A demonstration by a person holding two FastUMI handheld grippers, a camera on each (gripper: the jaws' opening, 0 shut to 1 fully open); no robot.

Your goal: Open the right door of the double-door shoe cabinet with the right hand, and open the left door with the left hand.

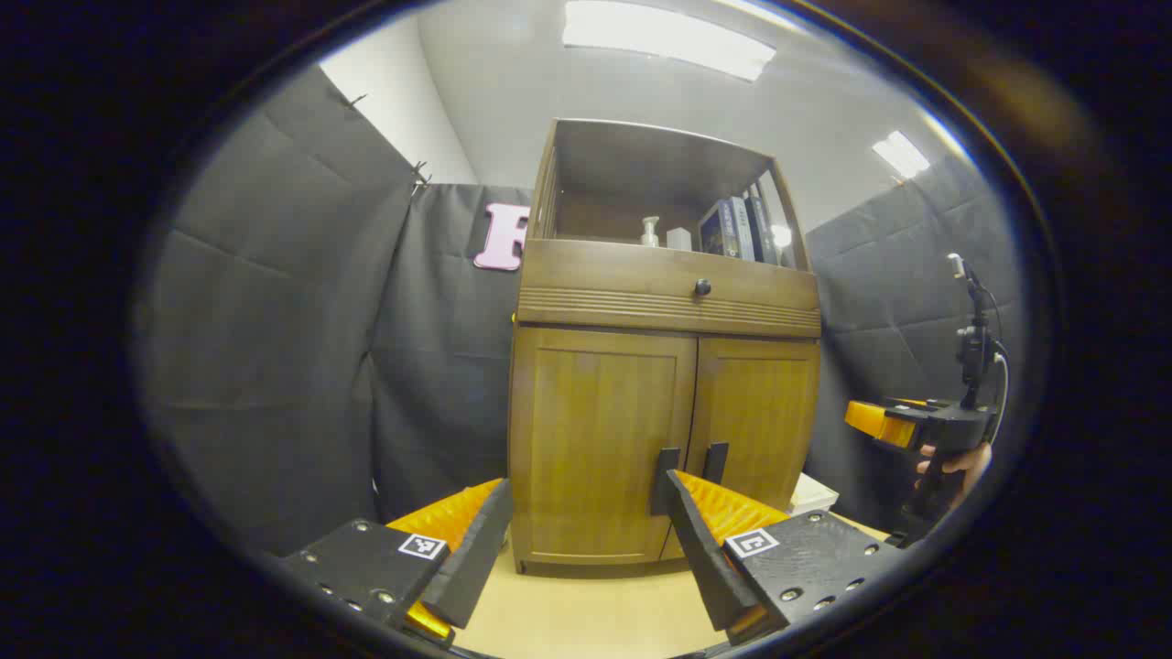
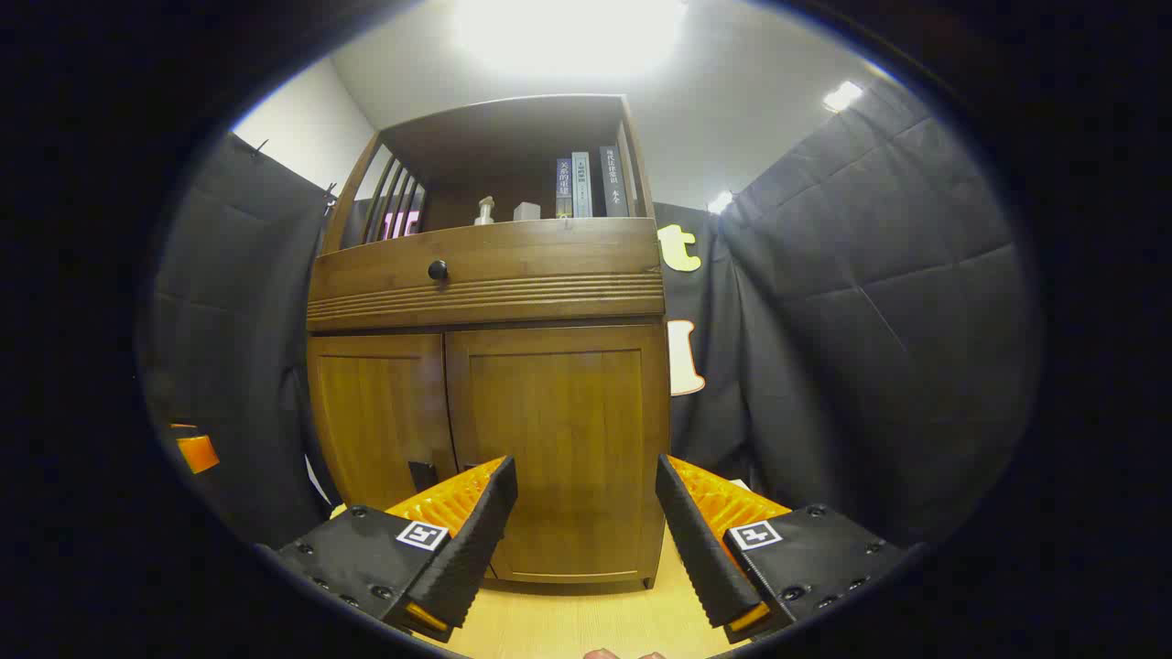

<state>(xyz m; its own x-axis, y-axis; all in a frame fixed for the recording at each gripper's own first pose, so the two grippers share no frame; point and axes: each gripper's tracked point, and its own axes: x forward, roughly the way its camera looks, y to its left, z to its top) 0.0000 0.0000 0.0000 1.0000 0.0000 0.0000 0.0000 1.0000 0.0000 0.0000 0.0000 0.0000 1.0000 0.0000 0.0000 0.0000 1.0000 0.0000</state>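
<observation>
**Both doors shut, both grippers standing off: where the opening could slip**

The shoe cabinet point(image 1: 664, 366) is standing on a pale wooden surface point(image 1: 586, 613) against the booth wall, and both of its lower doors are sitting closed; the left door point(image 1: 600, 448) and the right door point(image 2: 558, 448) are meeting at a centre seam where two dark handles point(image 1: 689, 465) are hanging side by side, low down. The left gripper point(image 1: 586, 522) is hovering in front of the left door with its fingers spread wide and nothing between them; the right gripper point(image 2: 586, 513) is facing the right door, its fingers likewise apart and empty, and it is also appearing at the edge of the left gripper view point(image 1: 893, 423) with a hand point(image 1: 957, 462) around its grip.

The main risk is lying in those handles; they are sitting so close together that a finger going for one is likely to be catching the other, or nudging the wrong door. Both grippers are having to work at the same narrow seam, so they could be colliding if they are closing in together. A shallow pinch could be slipping off a slim handle once the pull begins; a straight pull, rather than one following the hinge arc, could be dragging the cabinet across the surface and shaking the books point(image 2: 586, 183) and bottle point(image 2: 484, 210) on the open shelf above.
</observation>
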